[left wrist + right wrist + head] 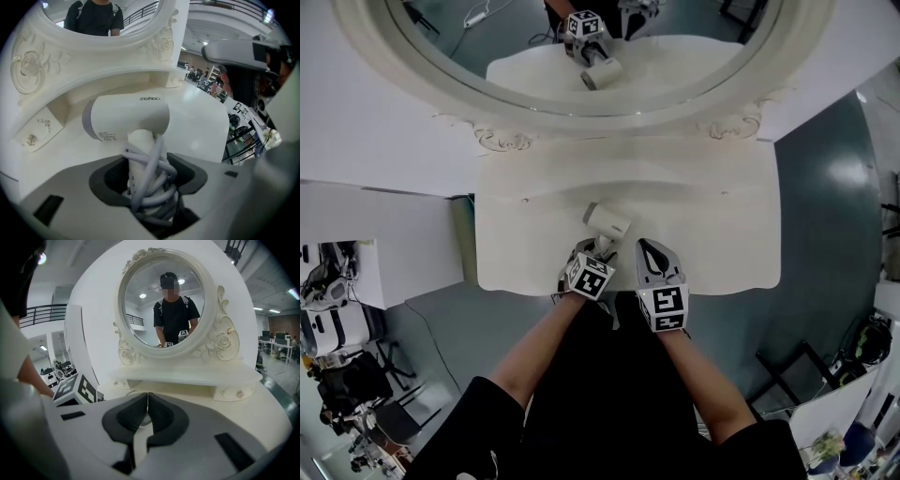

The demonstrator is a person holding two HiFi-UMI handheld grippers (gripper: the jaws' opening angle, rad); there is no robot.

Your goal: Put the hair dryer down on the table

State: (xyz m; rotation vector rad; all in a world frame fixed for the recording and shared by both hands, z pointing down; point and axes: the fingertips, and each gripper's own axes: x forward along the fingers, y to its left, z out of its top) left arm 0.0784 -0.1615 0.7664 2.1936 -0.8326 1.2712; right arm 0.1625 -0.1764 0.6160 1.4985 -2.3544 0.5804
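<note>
White glossy plastic: in the head view the hair dryer (607,223) is low at the cream surface (712,244). Left gripper view: your left gripper (145,155) grasps its round handle (139,140), wound with grey cord (157,161); setting down seems nearly finished, so next you release. Right gripper view: your right gripper (147,394) is clenched, empty.

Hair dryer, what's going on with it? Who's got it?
A person stands at a white dressing table with a hand-held gripper in each hand. The left hand-held gripper holds the white hair dryer by its cord-wrapped handle, low over the tabletop. I can't tell if it is resting there yet. The right hand-held gripper is shut and empty beside it.
</note>
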